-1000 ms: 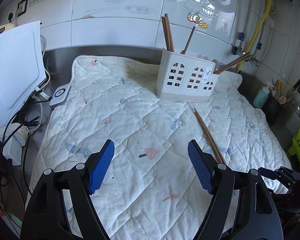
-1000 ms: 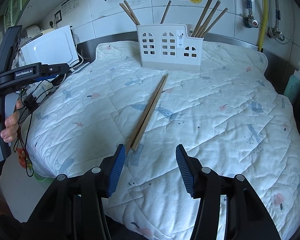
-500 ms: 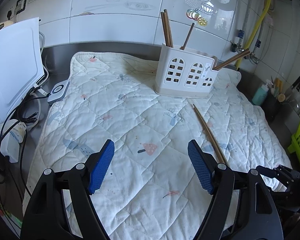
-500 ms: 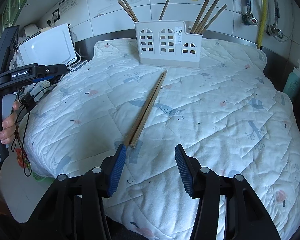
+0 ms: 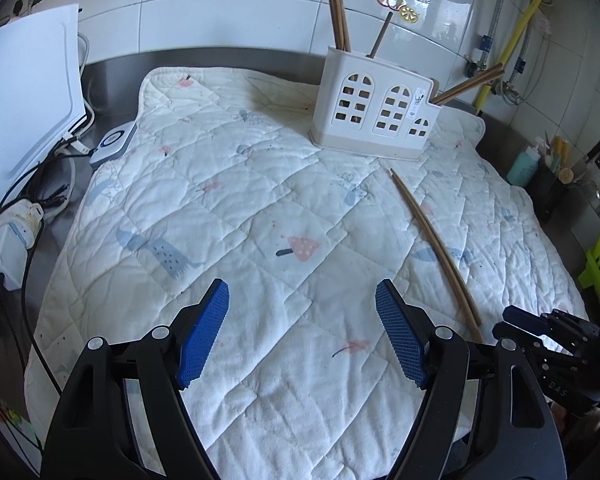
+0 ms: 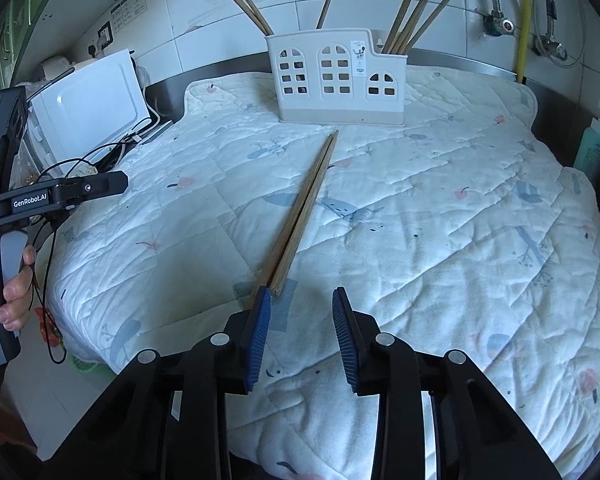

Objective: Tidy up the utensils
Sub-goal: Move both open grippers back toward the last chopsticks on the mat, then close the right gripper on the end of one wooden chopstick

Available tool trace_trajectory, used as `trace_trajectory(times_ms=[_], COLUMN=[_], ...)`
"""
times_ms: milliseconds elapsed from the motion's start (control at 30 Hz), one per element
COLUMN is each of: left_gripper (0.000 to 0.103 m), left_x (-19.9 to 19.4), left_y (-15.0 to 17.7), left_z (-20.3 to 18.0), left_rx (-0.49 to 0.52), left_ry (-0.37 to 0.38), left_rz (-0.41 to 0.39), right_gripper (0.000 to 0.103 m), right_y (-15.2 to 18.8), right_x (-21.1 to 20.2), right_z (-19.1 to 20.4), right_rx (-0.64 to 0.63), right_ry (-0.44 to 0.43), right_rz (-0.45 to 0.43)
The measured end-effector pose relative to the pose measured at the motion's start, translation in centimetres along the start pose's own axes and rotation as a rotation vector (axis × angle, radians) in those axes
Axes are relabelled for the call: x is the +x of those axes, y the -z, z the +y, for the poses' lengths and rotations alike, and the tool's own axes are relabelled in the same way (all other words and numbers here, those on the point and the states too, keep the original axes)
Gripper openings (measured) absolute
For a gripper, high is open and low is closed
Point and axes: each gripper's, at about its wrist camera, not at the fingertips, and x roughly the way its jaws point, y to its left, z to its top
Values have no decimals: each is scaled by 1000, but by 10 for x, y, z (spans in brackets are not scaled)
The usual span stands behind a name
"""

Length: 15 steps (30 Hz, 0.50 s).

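Right tool [image 6: 300, 330] is spread, and we see its left pad just beside the near end of the chopstick pair [image 6: 303, 211] without pinching it. Left tool [image 5: 302, 332] is also spread and holds nothing above the quilted mat [image 5: 228, 208]. We find the pair lying flat on the mat, far tips near the white utensil holder [image 6: 340, 76], which stands upright with further chopsticks inside.

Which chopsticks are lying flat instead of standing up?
The pair of chopsticks on the quilt; the others stand in the white holder.
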Motion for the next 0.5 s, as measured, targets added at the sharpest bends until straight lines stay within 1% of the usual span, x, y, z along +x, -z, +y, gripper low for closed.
trace_trajectory(times_ms=[100, 267, 300, 367, 500], left_gripper=[75, 75, 75, 75, 75], left_x=[2, 4, 4, 4, 1], left_y=[3, 5, 5, 5, 6], left_z=[2, 5, 5, 4, 5], left_rx=[-5, -16, -17, -13, -22], left_ry=[-9, -15, -17, -24, -24], left_rz=[9, 21, 23, 22, 11], right_gripper=[31, 23, 22, 18, 17], right_y=[-3, -7, -7, -6, -6], right_x=[2, 9, 12, 17, 21], right_z=[4, 9, 8, 6, 1], right_rx=[6, -5, -3, 11, 28], right_ry=[-20, -15, -17, -19, -21], right_rz=[-13, -18, -12, -4, 12])
